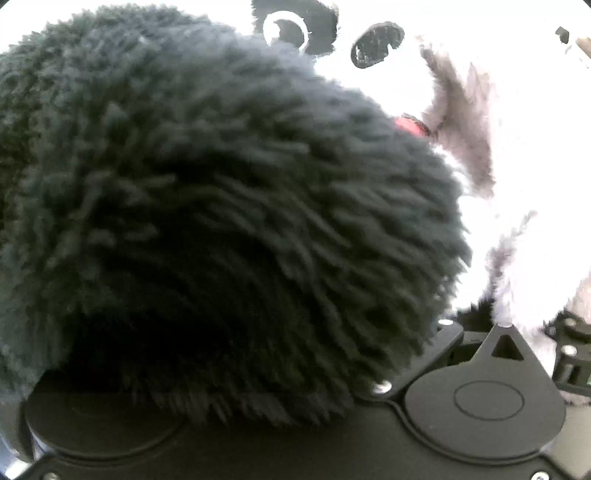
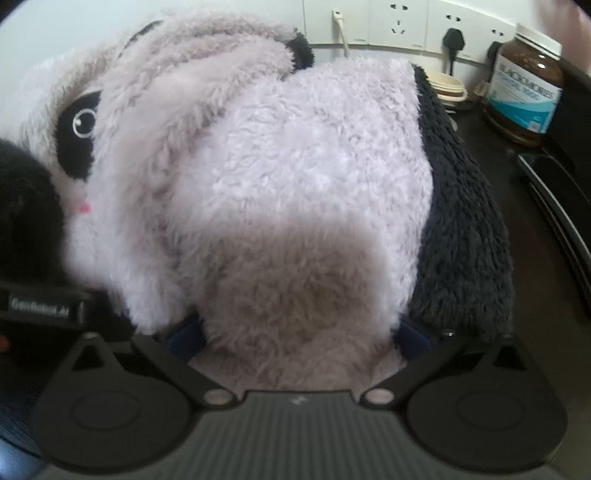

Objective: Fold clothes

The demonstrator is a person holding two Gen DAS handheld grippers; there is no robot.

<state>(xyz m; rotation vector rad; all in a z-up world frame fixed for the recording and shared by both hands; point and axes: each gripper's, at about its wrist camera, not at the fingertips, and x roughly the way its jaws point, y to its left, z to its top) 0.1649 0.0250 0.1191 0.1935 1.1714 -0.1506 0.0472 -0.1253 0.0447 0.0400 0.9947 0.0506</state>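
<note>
A fluffy panda garment lies heaped on the dark table. Its white fleece body point(image 2: 295, 155) fills the right wrist view, with a black eye patch point(image 2: 79, 136) at the left and a dark fleece part point(image 2: 465, 221) along the right. My right gripper point(image 2: 299, 339) is pushed into the white fleece, blue fingertips point(image 2: 184, 339) wide apart, the pile bulging between them. In the left wrist view a black fleece part point(image 1: 221, 203) drapes over my left gripper point(image 1: 295, 332) and hides its fingers; its visible link stands spread. The panda face point(image 1: 376, 44) shows beyond.
A brown supplement bottle point(image 2: 524, 85) and stacked cream lids point(image 2: 448, 86) stand at the back right under wall sockets point(image 2: 399, 22) holding a black plug point(image 2: 452, 40). A dark flat device point(image 2: 554, 206) lies on the table point(image 2: 498, 177) to the right.
</note>
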